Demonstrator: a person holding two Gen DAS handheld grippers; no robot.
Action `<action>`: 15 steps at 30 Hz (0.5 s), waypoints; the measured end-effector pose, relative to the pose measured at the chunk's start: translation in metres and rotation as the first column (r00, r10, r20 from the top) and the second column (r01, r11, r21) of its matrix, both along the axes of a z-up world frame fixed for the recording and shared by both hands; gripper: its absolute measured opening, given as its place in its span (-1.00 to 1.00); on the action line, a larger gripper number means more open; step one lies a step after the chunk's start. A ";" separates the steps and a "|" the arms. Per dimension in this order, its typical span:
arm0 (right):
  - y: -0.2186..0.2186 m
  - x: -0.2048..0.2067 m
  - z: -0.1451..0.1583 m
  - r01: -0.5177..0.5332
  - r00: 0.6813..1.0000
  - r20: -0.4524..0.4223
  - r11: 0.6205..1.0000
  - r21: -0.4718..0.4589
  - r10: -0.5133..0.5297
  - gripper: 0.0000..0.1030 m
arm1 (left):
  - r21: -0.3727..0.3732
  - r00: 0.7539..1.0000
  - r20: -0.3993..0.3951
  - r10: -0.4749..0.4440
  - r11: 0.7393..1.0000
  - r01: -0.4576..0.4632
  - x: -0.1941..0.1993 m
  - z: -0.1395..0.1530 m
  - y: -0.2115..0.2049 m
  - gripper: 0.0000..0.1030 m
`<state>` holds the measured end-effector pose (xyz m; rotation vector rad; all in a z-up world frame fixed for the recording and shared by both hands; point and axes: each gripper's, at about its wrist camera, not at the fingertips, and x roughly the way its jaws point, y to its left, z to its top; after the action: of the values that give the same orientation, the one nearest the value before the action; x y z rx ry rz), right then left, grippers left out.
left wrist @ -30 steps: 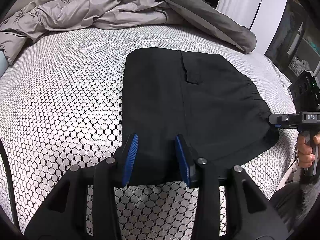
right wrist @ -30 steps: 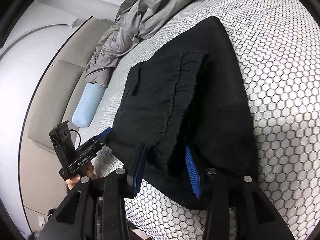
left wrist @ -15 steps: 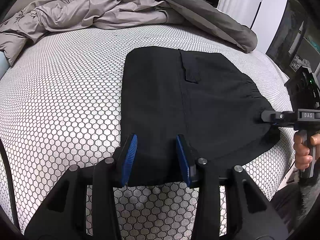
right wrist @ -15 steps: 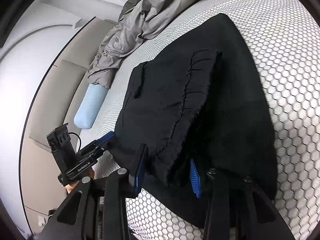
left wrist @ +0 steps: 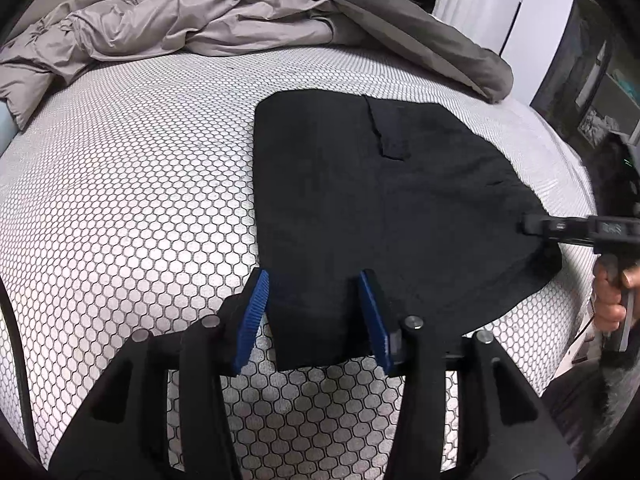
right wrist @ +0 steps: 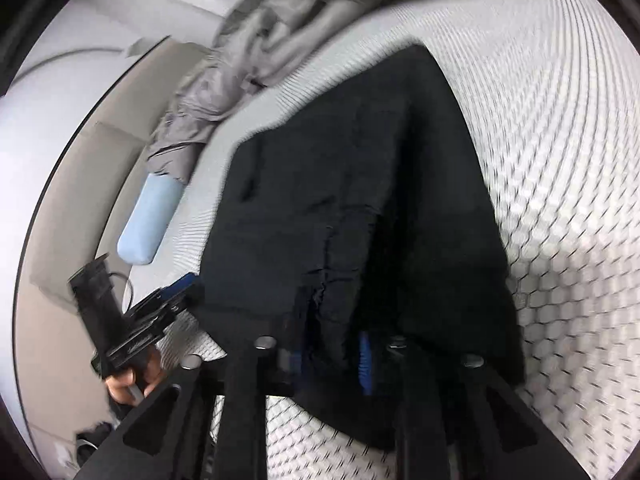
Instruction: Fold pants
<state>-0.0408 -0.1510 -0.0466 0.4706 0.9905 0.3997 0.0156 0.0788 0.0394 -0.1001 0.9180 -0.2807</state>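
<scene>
- Left gripper (left wrist: 314, 312) stands with its blue pads (left wrist: 252, 316) spread wide, one on each side of the near corner of the pants (left wrist: 360, 208); neither pad presses the cloth, so it grips nothing.
- Right gripper (right wrist: 328, 356) is seen through motion blur; the gathered waistband edge runs down between its fingers and black cloth drapes over them. It looks clamped on that edge, but the blur hides the pads, so I cannot tell for sure.
- From the left view, the right gripper (left wrist: 532, 226) sits at the far right edge of the pants, touching the cloth where it curves toward the mattress (left wrist: 140, 200) edge.
- Pants lie flat on the honeycomb-patterned mattress as a compact dark block, already doubled over, with a pocket flap (left wrist: 386, 136) showing on top.
- Beyond them, a rumpled grey duvet (left wrist: 200, 20) is heaped at the far side, well apart; a pale blue pillow (right wrist: 150, 224) shows in the right view.
- Step in hand, as I judge it: taking hold of the near edge at both ends, ahead of another fold.
- Next move calls for the left pads to pinch the corner through all layers, then both hands to lift evenly and carry the edge across, keeping the sides squared.
</scene>
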 end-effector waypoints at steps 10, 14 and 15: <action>0.011 -0.056 0.050 0.077 0.955 0.296 0.948 -0.309 0.019 0.81 | 0.040 0.982 0.188 0.031 0.998 -0.040 -0.038 0.038 -0.027 0.55; 0.009 -0.069 0.066 0.124 0.920 0.393 0.951 -0.283 -0.004 1.00 | -0.001 0.961 0.273 0.041 0.999 -0.042 -0.053 0.047 -0.044 0.81; 0.009 -0.072 0.067 0.128 0.910 0.415 0.954 -0.272 -0.003 1.00 | -0.022 0.958 0.283 0.037 0.999 -0.032 -0.056 0.048 -0.048 0.91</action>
<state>-0.1124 -0.1420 0.0206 0.1366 0.6055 0.2673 -0.0401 0.0306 0.0869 -0.0887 0.6283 -0.2625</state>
